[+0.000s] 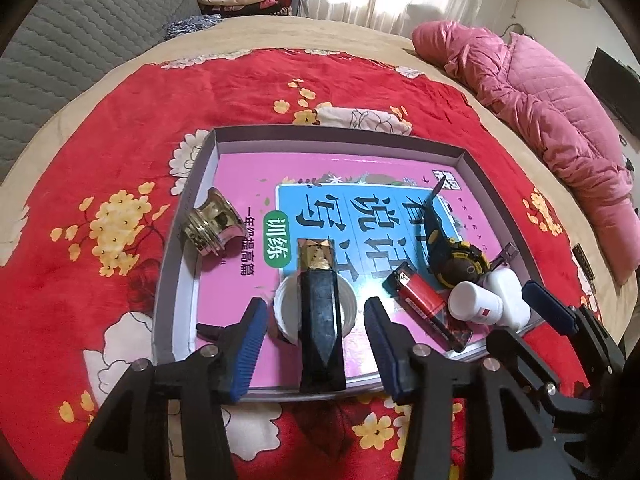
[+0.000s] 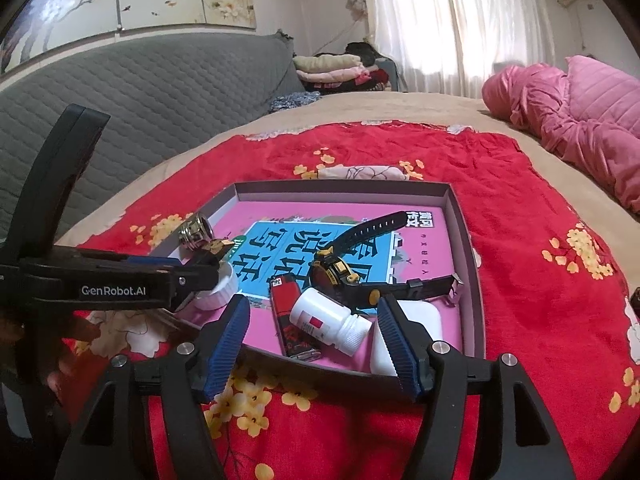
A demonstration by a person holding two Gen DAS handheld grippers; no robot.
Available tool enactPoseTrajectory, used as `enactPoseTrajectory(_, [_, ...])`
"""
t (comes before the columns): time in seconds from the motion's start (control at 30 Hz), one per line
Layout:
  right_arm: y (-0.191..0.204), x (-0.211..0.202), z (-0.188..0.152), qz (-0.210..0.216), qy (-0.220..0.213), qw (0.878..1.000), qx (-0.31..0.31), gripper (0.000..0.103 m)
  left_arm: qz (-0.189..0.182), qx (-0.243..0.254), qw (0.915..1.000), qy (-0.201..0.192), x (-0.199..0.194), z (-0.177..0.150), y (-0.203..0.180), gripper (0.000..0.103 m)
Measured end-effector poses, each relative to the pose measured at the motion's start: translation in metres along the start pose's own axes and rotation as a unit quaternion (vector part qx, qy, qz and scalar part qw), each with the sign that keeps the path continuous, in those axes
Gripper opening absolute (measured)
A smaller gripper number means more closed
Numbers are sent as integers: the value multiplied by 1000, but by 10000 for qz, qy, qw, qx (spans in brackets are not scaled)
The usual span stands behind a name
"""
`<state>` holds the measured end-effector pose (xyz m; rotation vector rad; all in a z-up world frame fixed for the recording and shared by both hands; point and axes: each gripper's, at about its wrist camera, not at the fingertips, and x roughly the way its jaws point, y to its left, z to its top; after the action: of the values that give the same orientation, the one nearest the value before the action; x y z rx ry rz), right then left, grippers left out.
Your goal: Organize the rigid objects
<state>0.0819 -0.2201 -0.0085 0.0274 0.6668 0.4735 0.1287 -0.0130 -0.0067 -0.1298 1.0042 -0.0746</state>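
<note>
We work over the shallow tray [image 1: 472, 168] lined w/ a pink book [image 1: 240, 168], sitting on the red floral blanket [image 1: 120, 120].

Step in hand, as we judge it: letting go of the black faceted bar w/ gold tip [image 1: 320, 312], which lies inside the tray at approx 6 o'clock in the left wrist view, its gold end pointing to 12, its middle resting across the white round lid [image 1: 288, 312]. To do it well we pull the left gripper [image 1: 316, 320] straight back along the bar w/o brushing either side, since the bar is perched on the lid and could roll off. Its tongs stand apart, a clear gap btw. each blue pad and the bar; nothing clamped.

Other rigid items, big to small: the black-yellow watch [image 2: 340, 272] at tray centre-right, the white flat case [image 2: 424, 316] at 5 o'clock in the right wrist view, the white pill bottle [image 2: 328, 316] lying on its side, the red lighter [image 2: 286, 292] just beside it at 9, the metal threaded fitting [image 1: 212, 220] at 9–10 o'clock by the tray's left wall.

Pose: left gripper tilts steeply down over the near rim. Right gripper [image 2: 312, 336] sits lower-angled, tongs wide apart and empty, bracketing bottle + lighter from the near edge w/o touching. Whether it takes the bottle next we can't tell.
</note>
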Motion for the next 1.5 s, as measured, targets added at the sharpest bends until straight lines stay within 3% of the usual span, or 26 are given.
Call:
enactPoseTrajectory(0.6, [6, -27, 2, -341, -201, 9992, -41, 74, -103, -34, 9989, -454, -44, -10, 4, 53])
enactPoseTrajectory(0.73, [12, -34, 1, -376, -174, 9991, -84, 74, -84, 14, 9988, -476, -50, -19, 3, 67])
enactPoseTrajectory(1.07, [32, -52, -5, -468, -47, 9985, -281, 74, 209, -5, 9985, -497, -64, -39, 2, 67])
enactPoseTrajectory(1.2, [38, -62, -8, -524, -38, 9981, -306, 75, 351, 267, 9976, -525, -70, -47, -8, 67])
enactPoseTrajectory(1.5, [48, -76, -16, -583, 86, 9978, -290, 75, 410, 307, 9977, -451, -79, -60, -19, 67])
